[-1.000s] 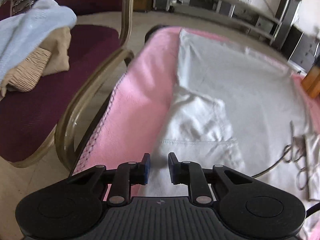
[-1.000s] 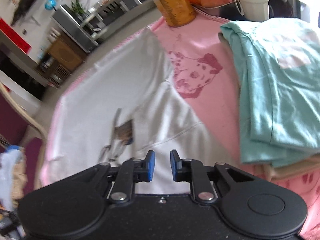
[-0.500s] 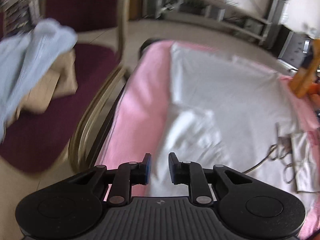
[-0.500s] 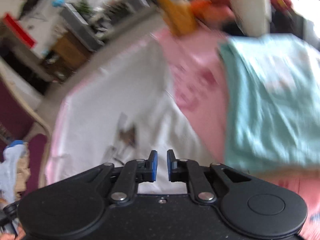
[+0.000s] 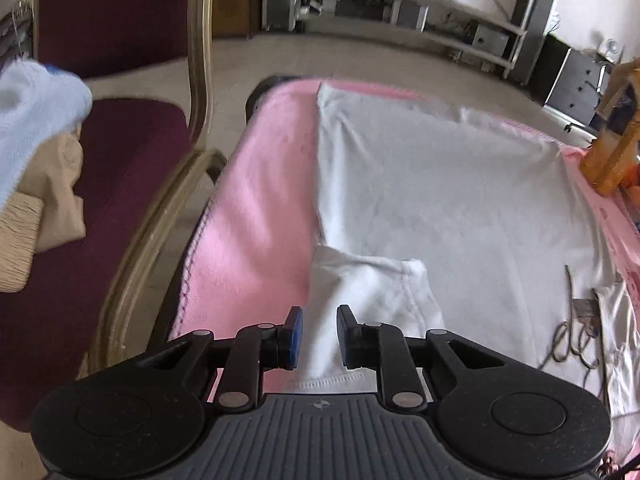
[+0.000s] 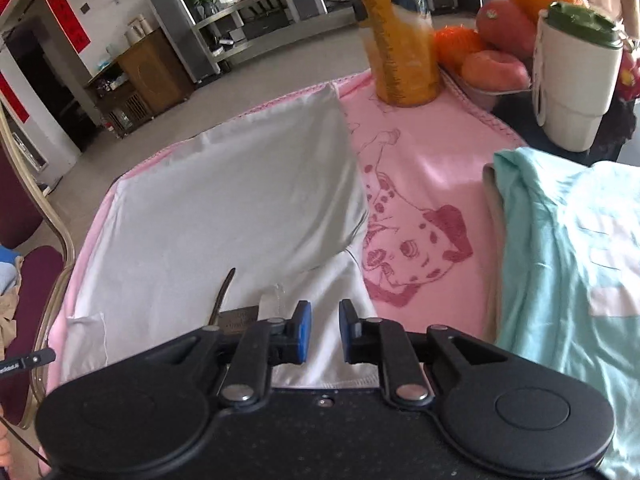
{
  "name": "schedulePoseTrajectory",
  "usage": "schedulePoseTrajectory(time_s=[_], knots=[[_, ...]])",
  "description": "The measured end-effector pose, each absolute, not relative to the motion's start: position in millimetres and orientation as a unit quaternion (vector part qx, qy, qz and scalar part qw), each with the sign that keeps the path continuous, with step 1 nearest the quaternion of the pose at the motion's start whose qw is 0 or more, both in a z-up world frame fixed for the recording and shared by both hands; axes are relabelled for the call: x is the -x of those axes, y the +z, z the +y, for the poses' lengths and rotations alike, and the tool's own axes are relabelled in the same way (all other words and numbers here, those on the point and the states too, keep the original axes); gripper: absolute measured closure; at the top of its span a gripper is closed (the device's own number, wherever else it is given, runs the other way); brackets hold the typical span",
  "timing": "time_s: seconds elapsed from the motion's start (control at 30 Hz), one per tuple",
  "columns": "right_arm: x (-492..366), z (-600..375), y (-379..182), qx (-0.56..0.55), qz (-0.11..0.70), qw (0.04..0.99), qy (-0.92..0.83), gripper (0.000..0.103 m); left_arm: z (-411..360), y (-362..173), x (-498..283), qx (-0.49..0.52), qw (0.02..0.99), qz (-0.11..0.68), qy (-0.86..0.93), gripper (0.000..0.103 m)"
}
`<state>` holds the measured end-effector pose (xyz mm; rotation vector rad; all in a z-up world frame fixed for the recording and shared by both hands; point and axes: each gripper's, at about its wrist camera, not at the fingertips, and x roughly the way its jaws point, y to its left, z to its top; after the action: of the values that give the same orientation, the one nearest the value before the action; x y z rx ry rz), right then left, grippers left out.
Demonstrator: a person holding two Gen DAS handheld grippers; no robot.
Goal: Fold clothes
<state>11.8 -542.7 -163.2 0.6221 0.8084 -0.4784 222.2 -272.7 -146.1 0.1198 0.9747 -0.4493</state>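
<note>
Lying flat on a pink blanket (image 5: pixel 256 208): white T-shirt (image 5: pixel 452 208), one sleeve folded inward near the left gripper (image 5: pixel 319 336), whose jaws stand parted above that sleeve, holding nothing. Beside the table: maroon chair (image 5: pixel 132 152) bearing beige and blue clothes (image 5: pixel 36 148).

Right wrist view: white T-shirt (image 6: pixel 224 208); right gripper (image 6: pixel 325 332) likewise parted, empty, over the other sleeve. Folded teal garment (image 6: pixel 568 264) at right. Beyond: orange bottle (image 6: pixel 400 52), fruit (image 6: pixel 500 36), white cup (image 6: pixel 572 88).
</note>
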Motion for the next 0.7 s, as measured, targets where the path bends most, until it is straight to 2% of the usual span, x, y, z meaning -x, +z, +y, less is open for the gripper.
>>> schedulePoseTrajectory(time_s=[0.13,0.2,0.23,0.43,0.5,0.57,0.63,0.7], knots=[[-18,-554,-181,-0.326,0.406,0.823,-0.229,0.087,-283,-164,-237,-0.042,0.845,0.491,-0.210,0.087],[-19,-558,-189,-0.329,0.419,0.811,-0.242,0.087,-288,-169,-239,-0.054,0.849,0.487,-0.197,0.079],[-19,-559,-194,-0.322,0.429,0.805,-0.255,0.093,-288,-170,-239,-0.055,0.851,0.487,-0.192,0.077],[-2,-550,-193,-0.308,0.448,0.789,-0.285,0.092,-281,-168,-227,-0.073,0.856,0.487,-0.158,0.068],[9,-546,-191,-0.312,0.455,0.781,-0.292,0.087,-275,-166,-220,-0.086,0.856,0.492,-0.136,0.069],[19,-545,-188,-0.319,0.452,0.778,-0.296,0.078,-267,-163,-214,-0.098,0.855,0.495,-0.117,0.069],[27,-546,-184,-0.326,0.445,0.777,-0.302,0.077,-260,-162,-208,-0.109,0.857,0.494,-0.097,0.070],[35,-546,-180,-0.332,0.438,0.776,-0.308,0.077,-253,-156,-203,-0.101,0.865,0.481,-0.097,0.084]])
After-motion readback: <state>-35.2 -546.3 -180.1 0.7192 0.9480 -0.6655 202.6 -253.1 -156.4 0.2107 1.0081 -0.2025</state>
